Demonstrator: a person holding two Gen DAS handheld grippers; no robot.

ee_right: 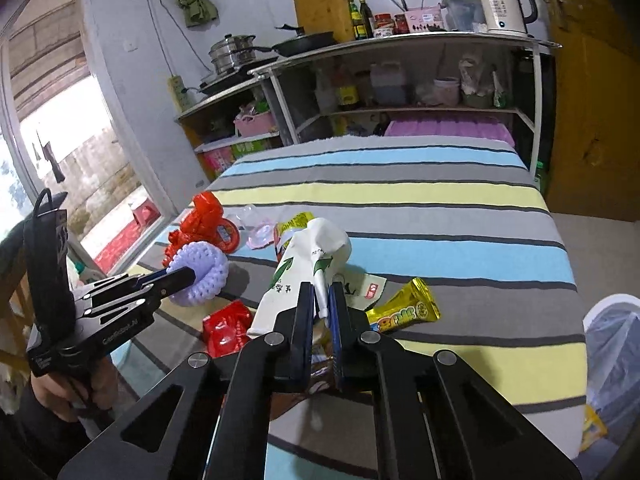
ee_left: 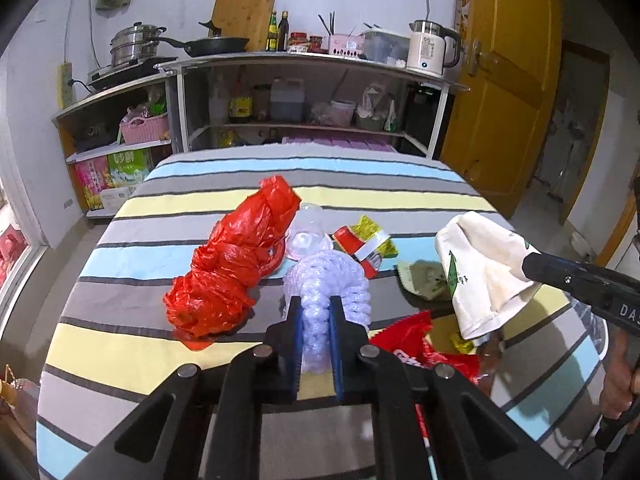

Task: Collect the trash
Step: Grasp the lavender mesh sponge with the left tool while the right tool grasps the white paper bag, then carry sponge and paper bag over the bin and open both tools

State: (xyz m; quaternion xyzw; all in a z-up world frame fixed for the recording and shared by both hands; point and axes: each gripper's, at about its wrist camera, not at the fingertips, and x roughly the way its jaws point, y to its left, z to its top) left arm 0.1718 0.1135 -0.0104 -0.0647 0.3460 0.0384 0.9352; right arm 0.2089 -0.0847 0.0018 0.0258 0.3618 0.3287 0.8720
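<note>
My left gripper (ee_left: 315, 312) is shut on a lavender foam net sleeve (ee_left: 328, 280), held just above the striped table; it also shows in the right wrist view (ee_right: 200, 272). My right gripper (ee_right: 320, 296) is shut on a crumpled white paper cup with green arrows (ee_right: 304, 272), seen in the left wrist view (ee_left: 480, 264) at the right. A crumpled red plastic bag (ee_left: 232, 264) lies left of the foam. A clear plastic cup (ee_left: 306, 232), a red-yellow wrapper (ee_left: 362, 240), a red wrapper (ee_right: 226, 326) and a gold wrapper (ee_right: 404, 308) lie on the cloth.
The striped tablecloth (ee_left: 360, 176) covers the table. A bin lined with a clear bag (ee_right: 616, 344) stands by the table's right edge. Kitchen shelves (ee_left: 304, 68) with pots and a kettle stand behind. A yellow door (ee_left: 508, 80) is at the right.
</note>
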